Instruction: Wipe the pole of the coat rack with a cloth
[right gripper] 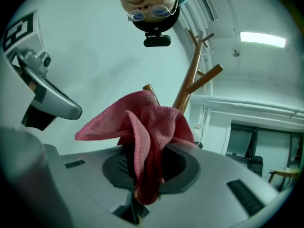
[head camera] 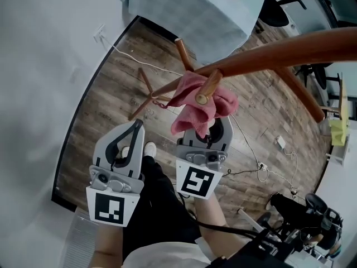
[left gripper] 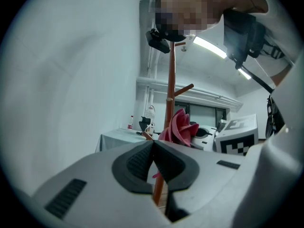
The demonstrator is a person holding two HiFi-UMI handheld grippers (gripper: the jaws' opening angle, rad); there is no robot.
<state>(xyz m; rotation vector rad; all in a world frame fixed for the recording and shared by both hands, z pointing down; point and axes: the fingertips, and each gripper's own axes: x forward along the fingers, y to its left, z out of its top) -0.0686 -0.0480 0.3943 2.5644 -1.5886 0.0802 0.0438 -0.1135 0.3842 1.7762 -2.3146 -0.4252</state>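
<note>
The coat rack's brown wooden pole (head camera: 290,49) slants across the head view from the upper right down to its legs on the floor. My right gripper (head camera: 213,128) is shut on a pink cloth (head camera: 201,105), which bunches up against a short peg (head camera: 208,88) just below the pole. In the right gripper view the cloth (right gripper: 142,127) hangs between the closed jaws of my right gripper (right gripper: 145,151), with the pole (right gripper: 190,84) rising behind it. My left gripper (head camera: 135,127) is shut and empty, to the left of the cloth and apart from it. In its own view my left gripper (left gripper: 153,145) points at the pole (left gripper: 171,89).
A table under a pale cloth (head camera: 189,10) stands beyond the rack's legs (head camera: 146,94). A white cable (head camera: 139,60) runs over the wood floor. A white wall fills the left. Chairs (head camera: 334,94) and dark equipment (head camera: 301,211) sit at the right. My legs are below.
</note>
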